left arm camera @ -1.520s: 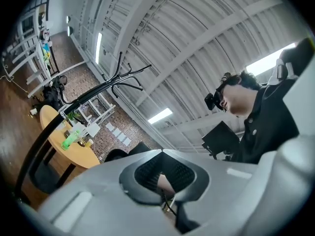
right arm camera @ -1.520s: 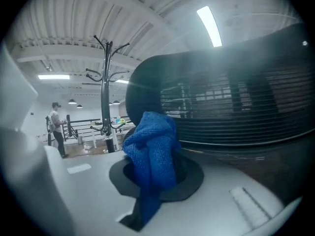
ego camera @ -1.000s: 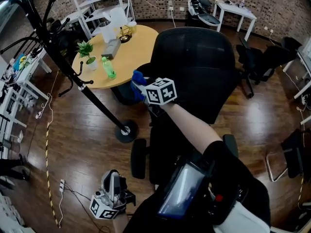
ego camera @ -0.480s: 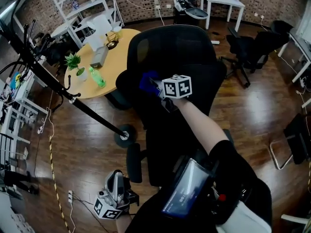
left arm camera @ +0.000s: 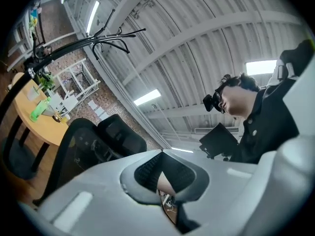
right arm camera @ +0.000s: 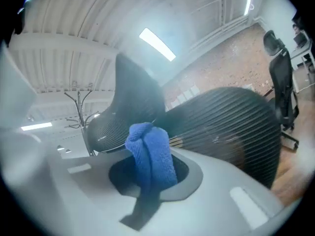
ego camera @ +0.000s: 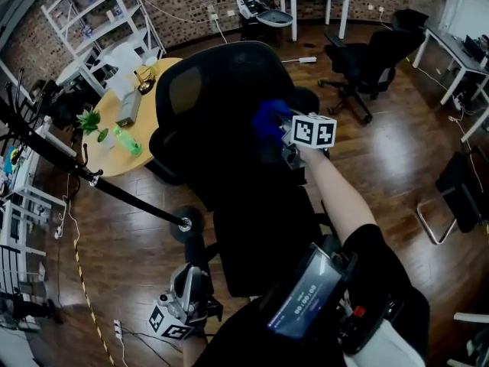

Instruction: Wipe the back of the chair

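One black mesh chair point(ego camera: 221, 105) stood with its back toward the person, within reach for wiping. Of the two grippers, the left gripper point(ego camera: 183, 293) hung low with jaws together and empty, apparently idle. The right gripper point(ego camera: 281, 136) was clamped on one bunched blue cloth point(ego camera: 269, 119), seemingly pressing it against the back's right side.

Where things stand around the chair

I have the chair point(ego camera: 221, 113) straight ahead, with my right gripper point(ego camera: 281, 131) and its cloth point(ego camera: 267, 118) at the right side of the backrest. My left gripper point(ego camera: 183, 300) hangs low, left of the seat and nearer me. The coat stand point(ego camera: 183, 222) foots just left of the chair, the round table point(ego camera: 114, 140) farther left, and a second chair point(ego camera: 367, 52) behind to the right.
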`<control>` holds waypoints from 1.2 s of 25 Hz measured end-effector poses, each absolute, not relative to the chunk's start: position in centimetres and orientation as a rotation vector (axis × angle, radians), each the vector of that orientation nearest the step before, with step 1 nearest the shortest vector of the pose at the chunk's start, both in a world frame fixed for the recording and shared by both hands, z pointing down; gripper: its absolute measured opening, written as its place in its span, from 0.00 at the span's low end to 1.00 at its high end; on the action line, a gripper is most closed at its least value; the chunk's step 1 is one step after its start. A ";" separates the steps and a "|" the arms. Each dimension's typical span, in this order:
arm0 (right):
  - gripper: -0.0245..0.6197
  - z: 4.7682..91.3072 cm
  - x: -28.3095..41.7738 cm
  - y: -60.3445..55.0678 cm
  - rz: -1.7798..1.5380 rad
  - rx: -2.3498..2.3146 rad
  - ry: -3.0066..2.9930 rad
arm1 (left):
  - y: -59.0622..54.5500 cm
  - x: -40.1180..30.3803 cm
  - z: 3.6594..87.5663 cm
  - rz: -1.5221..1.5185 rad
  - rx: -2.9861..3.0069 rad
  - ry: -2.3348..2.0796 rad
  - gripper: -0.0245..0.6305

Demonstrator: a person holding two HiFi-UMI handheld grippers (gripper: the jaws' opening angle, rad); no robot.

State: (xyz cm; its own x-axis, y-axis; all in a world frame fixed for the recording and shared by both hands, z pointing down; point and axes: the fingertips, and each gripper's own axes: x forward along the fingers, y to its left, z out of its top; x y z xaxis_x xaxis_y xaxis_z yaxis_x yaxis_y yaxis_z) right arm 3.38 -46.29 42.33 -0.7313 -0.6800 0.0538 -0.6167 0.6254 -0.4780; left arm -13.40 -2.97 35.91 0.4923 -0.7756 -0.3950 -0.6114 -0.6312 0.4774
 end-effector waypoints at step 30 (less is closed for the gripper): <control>0.08 47.0 12.3 -45.1 -0.647 -1.759 2.344 | -0.6 -15.5 36.4 -0.930 2.403 -1.145 0.04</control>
